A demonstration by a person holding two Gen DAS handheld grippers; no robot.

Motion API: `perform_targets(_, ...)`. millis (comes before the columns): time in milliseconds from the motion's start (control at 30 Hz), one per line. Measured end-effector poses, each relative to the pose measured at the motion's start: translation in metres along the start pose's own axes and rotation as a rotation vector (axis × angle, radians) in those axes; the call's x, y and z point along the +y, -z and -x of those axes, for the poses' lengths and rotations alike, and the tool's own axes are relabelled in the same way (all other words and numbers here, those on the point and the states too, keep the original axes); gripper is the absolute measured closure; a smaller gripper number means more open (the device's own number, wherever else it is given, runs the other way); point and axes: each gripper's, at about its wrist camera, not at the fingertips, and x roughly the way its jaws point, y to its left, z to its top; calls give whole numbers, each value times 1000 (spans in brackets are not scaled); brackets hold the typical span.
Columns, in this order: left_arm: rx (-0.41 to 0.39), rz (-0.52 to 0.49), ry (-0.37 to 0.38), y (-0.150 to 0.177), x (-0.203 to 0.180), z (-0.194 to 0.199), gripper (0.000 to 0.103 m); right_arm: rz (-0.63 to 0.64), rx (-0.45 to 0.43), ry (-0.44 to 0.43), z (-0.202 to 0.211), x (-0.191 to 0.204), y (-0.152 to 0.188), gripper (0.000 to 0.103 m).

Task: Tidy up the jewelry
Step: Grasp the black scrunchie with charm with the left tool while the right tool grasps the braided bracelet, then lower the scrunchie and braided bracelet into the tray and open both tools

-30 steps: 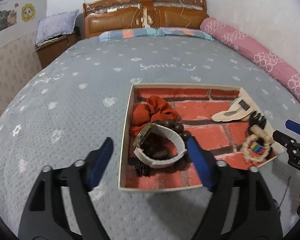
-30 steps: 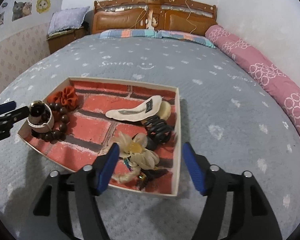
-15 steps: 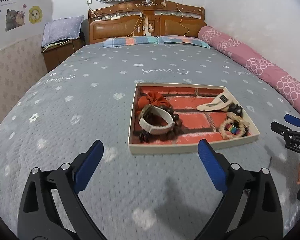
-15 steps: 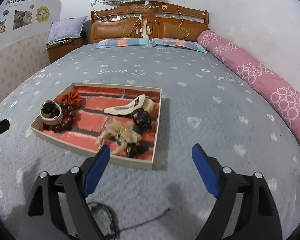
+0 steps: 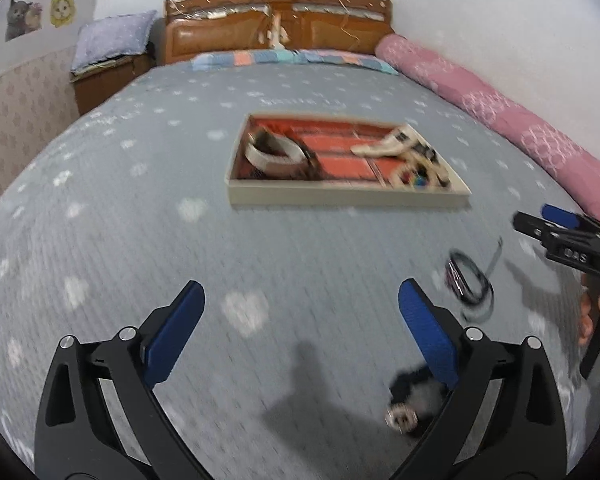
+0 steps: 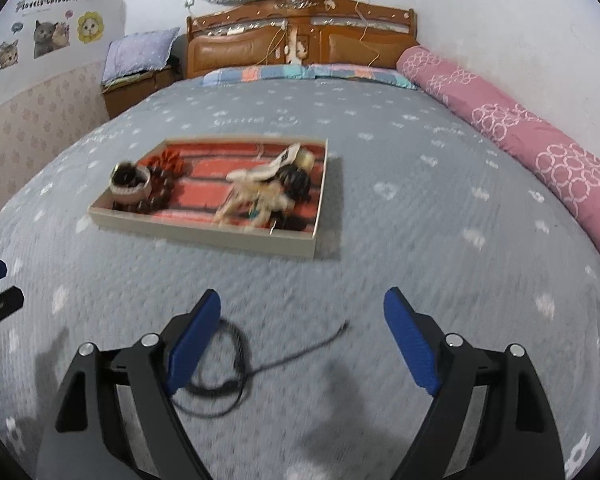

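We've got both grippers hanging over the grey bed [image 5: 100, 240], angled down at the cover. The left gripper [image 5: 300, 332] is spread wide with nothing between the blue pads. Its jaws have just been opening. Same story for the right gripper [image 6: 302, 340]: wide, empty, jaws just been opening too.

The tray [image 5: 340, 198] with the brick-print bottom sits well ahead of both, out in the middle of the bed. In it we can see a white band [image 5: 274, 154] on the left side, an orange scrunchie [image 6: 168, 159] behind it, dark beads [image 6: 158, 196], and a pale pile of hair bits on the right. It's blurry, so no finer detail.

Outside the tray, a black cord [image 6: 228, 364] loops on the cover by the right gripper's left finger, and a dark fuzzy thing [image 5: 414, 400] lies by the left gripper's right finger.
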Motion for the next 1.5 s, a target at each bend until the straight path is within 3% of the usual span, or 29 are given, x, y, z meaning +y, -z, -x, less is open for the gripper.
perform_targets(167,62,-11,54,26,-14,-3,9,6,54,-17,-11,7,17,21)
perform_targets(300,104,-75,39,46,-30,-12,10,40,80,-2,-20,15,24,22)
perform_targets(500,174,-143,50,59,-44,-29,35,67,136,13,-39,23,32,31)
perform_targets(600,180,-128,66,59,-44,-32,44,80,154,14,-46,26,36,37)
perform_targets(667,181,-120,81,59,-44,-33,61,85,155,7,-46,28,36,46)
perform_targets(833,181,-120,92,57,-45,-35,87,104,159,-19,-47,36,36,67)
perform_targets(1033,182,-109,95,52,-42,-36,94,127,158,-25,-46,43,33,92)
perform_targets(1233,157,-94,75,31,-31,-37,94,138,123,-5,-38,41,24,93)
perform_targets(1500,69,-75,25,-27,-13,-37,94,166,36,39,-21,40,-13,94)
